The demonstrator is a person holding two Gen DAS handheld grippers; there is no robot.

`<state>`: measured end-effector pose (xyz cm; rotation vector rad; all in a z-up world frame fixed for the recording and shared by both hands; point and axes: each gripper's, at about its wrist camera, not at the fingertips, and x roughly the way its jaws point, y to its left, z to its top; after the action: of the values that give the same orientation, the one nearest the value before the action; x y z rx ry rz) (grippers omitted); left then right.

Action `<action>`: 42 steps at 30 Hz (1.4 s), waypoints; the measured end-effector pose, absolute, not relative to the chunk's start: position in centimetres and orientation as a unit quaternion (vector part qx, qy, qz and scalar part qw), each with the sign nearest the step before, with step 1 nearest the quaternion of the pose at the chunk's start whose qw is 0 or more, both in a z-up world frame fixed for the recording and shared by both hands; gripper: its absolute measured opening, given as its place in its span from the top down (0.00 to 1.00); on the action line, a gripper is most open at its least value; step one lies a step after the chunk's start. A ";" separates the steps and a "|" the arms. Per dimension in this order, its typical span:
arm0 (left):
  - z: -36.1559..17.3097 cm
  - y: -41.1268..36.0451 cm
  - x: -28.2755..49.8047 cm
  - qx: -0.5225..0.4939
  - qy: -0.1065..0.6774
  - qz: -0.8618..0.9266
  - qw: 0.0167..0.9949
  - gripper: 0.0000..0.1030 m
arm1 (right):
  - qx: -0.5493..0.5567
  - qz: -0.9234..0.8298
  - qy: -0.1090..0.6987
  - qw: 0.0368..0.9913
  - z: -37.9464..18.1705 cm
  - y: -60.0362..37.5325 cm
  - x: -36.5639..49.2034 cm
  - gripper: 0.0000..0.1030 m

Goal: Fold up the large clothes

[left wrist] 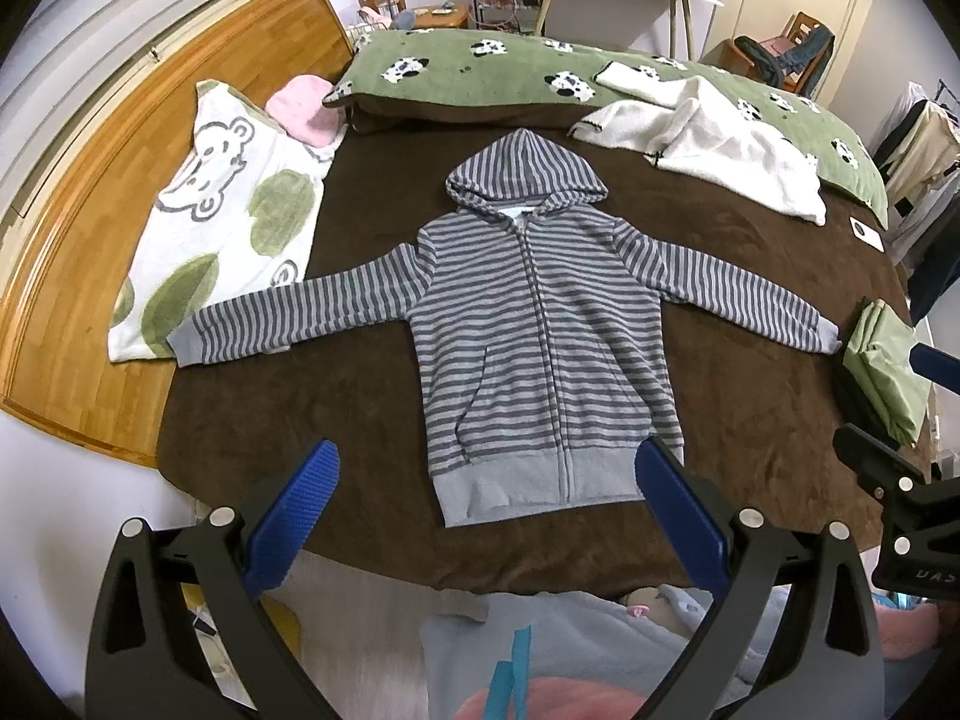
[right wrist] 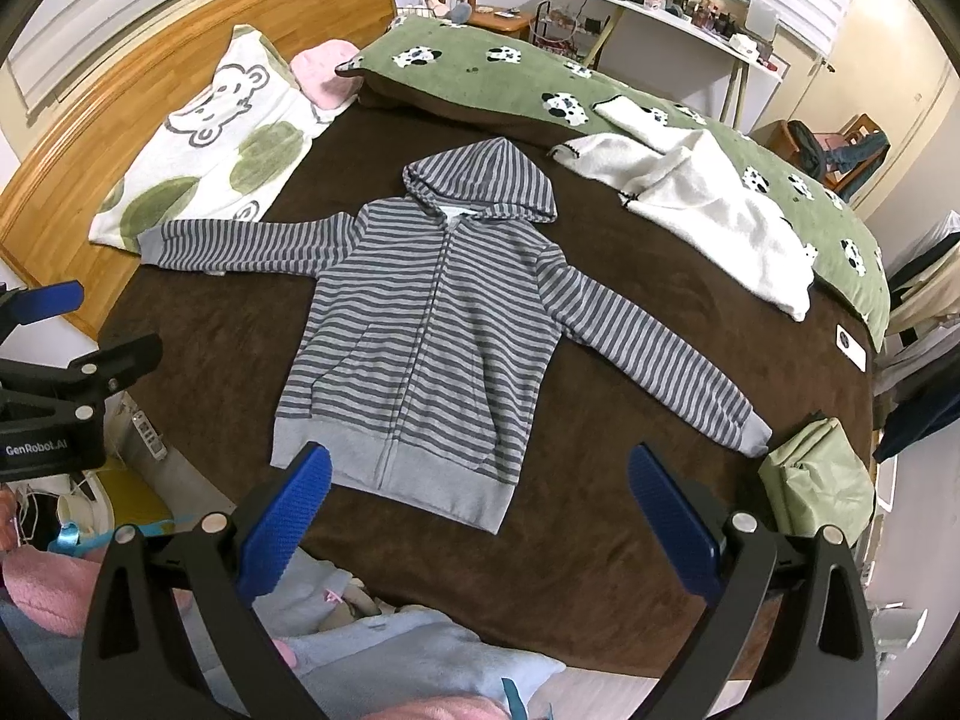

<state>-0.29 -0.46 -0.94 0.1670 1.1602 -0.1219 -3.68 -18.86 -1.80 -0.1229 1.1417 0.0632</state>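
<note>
Nearest the lens, left claw (left wrist: 487,489) and right claw (right wrist: 480,492) both gape wide, blue pads apart, holding nothing, poised above the bed's near edge. Beyond them the striped hoodie (left wrist: 534,324) lies flat and zipped on the brown blanket (left wrist: 300,396), sleeves spread, hood pointing away. Folded green cloth (right wrist: 822,480) sits just beside the right cuff. Bear-print pillow (left wrist: 222,216) lies under the left cuff. Farther: white fleece (left wrist: 732,150) on the green panda-print blanket (left wrist: 510,66). Wooden headboard (left wrist: 120,180) at left.

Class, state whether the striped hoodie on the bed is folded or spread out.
Spread out: the hoodie lies flat, front up, zipped, both sleeves stretched sideways, hood above.
</note>
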 end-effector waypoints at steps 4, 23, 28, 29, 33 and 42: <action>-1.1 -0.3 -0.1 0.085 0.552 -0.050 0.828 0.06 | -0.053 0.033 0.547 0.835 -2.3 -18.7 -3.6 0.06; -1.8 -0.1 2.7 0.092 0.558 -0.040 0.824 0.06 | -0.035 0.032 0.567 0.822 -3.1 -19.4 -1.3 0.06; -2.0 -0.2 5.0 0.103 0.561 -0.042 0.820 0.06 | -0.033 0.036 0.569 0.821 -3.2 -19.4 0.6 0.06; -2.0 -0.2 5.5 0.106 0.560 -0.042 0.820 0.06 | -0.032 0.038 0.569 0.821 -3.2 -19.5 1.1 0.06; -2.1 0.0 8.6 0.112 0.557 -0.043 0.822 0.06 | -0.035 0.044 0.565 0.823 -3.5 -19.5 4.0 0.06; -4.3 -0.8 17.1 0.110 0.539 -0.059 0.833 0.06 | -0.051 0.042 0.544 0.837 -5.9 -21.4 12.5 0.06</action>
<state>17.09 -0.82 -4.27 0.2324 1.1412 -0.1249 12.52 -21.39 -5.90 -0.1081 1.1503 0.0885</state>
